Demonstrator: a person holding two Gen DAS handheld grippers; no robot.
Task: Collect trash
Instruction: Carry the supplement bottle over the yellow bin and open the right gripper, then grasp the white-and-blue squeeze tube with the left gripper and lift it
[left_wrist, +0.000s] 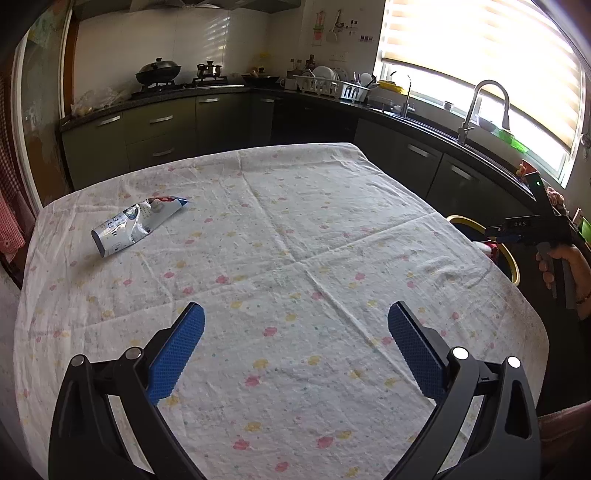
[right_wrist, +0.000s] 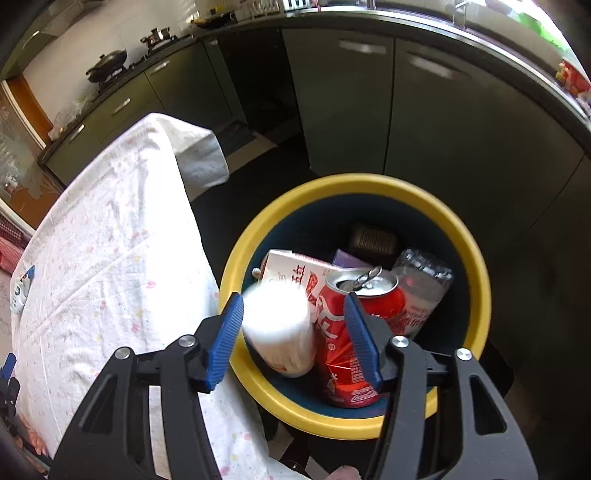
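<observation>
Starting at the far left of the table (left_wrist: 303, 236), I see the one piece of trash left on the cloth: a crumpled foil wrapper (left_wrist: 136, 225), white and blue, creased and shiny, lying flat with its long axis running from near-left up to far-right. It sits well ahead and to the left of my left gripper (left_wrist: 295, 350), whose blue ribbed pads are spread wide with nothing between them, hovering over the soft, wrinkled, flower-dotted tablecloth. I judge the left hand much the nearer one for that wrapper; the grip would need to close across its narrow width, so the jaws would want turning to sit crosswise to that slanted axis. Thin foil will flatten and may slip, so a pinch on the puffed middle looks safest. Moving right, past the table edge, my right gripper (right_wrist: 293, 332) points down into the round bin (right_wrist: 476, 258) with its smooth yellow rim and dark inside. Its jaws are partly apart, and a blurred white paper cup (right_wrist: 277, 328) is between them, lying against the left pad only and clear of the right, so I read it as let go. In the bin lie a red drinks can (right_wrist: 347, 332), a carton (right_wrist: 295, 269) and a crushed clear bottle (right_wrist: 421, 291)
</observation>
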